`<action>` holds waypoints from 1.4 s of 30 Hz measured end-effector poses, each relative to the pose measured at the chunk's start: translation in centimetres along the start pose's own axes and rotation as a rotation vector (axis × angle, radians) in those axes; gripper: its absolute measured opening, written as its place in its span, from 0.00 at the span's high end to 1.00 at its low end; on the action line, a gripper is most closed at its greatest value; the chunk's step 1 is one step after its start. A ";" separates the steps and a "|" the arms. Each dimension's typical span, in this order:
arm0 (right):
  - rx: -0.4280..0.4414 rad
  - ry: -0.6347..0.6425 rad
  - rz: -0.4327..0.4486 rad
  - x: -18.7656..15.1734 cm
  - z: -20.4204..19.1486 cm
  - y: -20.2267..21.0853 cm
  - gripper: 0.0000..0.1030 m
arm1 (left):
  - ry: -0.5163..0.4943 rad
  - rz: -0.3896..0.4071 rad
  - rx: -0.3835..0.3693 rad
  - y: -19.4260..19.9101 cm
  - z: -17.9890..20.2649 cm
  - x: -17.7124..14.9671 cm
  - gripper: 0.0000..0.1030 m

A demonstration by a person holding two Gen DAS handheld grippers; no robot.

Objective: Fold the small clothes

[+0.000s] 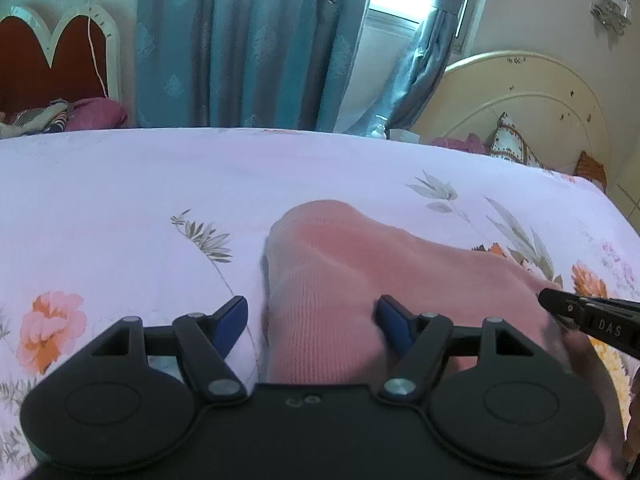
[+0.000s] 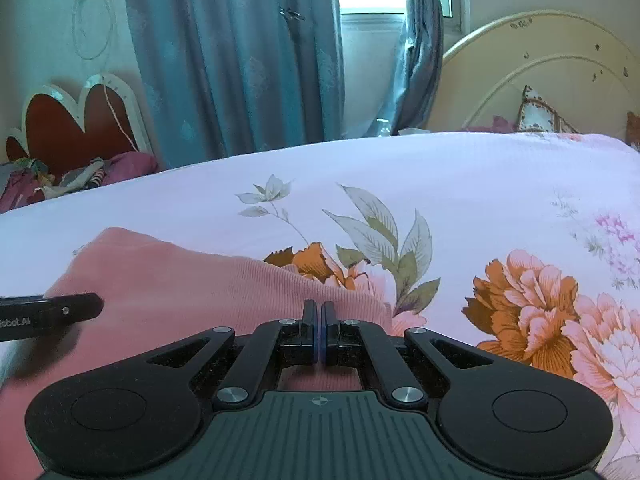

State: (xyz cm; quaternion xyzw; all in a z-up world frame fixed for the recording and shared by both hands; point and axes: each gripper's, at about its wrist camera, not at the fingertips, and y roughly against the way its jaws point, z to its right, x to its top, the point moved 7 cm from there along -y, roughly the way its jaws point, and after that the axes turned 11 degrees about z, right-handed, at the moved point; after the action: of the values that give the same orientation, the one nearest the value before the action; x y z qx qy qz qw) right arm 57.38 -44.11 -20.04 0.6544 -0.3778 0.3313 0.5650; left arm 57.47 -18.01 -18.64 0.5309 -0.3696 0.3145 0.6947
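Observation:
A pink ribbed knit garment [image 1: 332,280] lies on the floral bedsheet [image 1: 120,184]. My left gripper [image 1: 312,316] is open, its blue-padded fingers [image 1: 232,316] standing wide either side of the garment's near left edge, just above it. In the right wrist view the same pink garment [image 2: 172,288] spreads to the left. My right gripper [image 2: 319,316] is shut at the garment's right edge; whether cloth is pinched between the pads is hidden. The right gripper's tip shows in the left wrist view [image 1: 560,300], and the left gripper's finger shows in the right wrist view [image 2: 60,312].
The bed's white floral sheet [image 2: 480,184] stretches far and right. A cream headboard [image 2: 540,72] with pillows stands at the far right. Blue curtains [image 1: 248,40] and a window are behind. A second bed with a red headboard [image 1: 48,64] is far left.

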 end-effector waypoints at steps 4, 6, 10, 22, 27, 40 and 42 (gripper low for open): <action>0.000 0.014 -0.003 0.0 0.1 0.0 1.00 | 0.003 -0.004 0.003 0.0 0.0 -0.1 0.29; -0.001 0.015 -0.006 0.2 0.1 0.4 1.00 | -0.003 -0.005 0.008 0.1 -0.1 0.0 0.28; 0.009 -0.010 0.007 1.0 -0.1 1.6 1.00 | -0.017 -0.005 0.019 0.5 0.2 0.3 0.28; 0.049 -0.002 0.011 0.8 -1.5 5.5 1.00 | -0.073 0.033 -0.015 4.5 1.6 0.9 0.31; 0.048 0.005 0.003 -0.3 -1.8 7.1 1.00 | -0.110 0.024 -0.025 6.3 2.0 -0.5 0.31; 0.026 -0.041 -0.074 -3.5 -1.0 9.6 1.00 | -0.133 -0.030 -0.060 7.9 1.7 -3.1 0.24; 0.027 -0.068 -0.094 -4.0 -0.9 9.7 1.00 | -0.099 -0.043 -0.077 8.1 1.3 -3.3 0.23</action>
State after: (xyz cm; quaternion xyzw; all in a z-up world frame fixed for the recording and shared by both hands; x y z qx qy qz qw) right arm 46.95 -43.52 -18.63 0.6899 -0.3610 0.2874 0.5578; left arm 48.75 -17.47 -17.14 0.5263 -0.4040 0.2584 0.7021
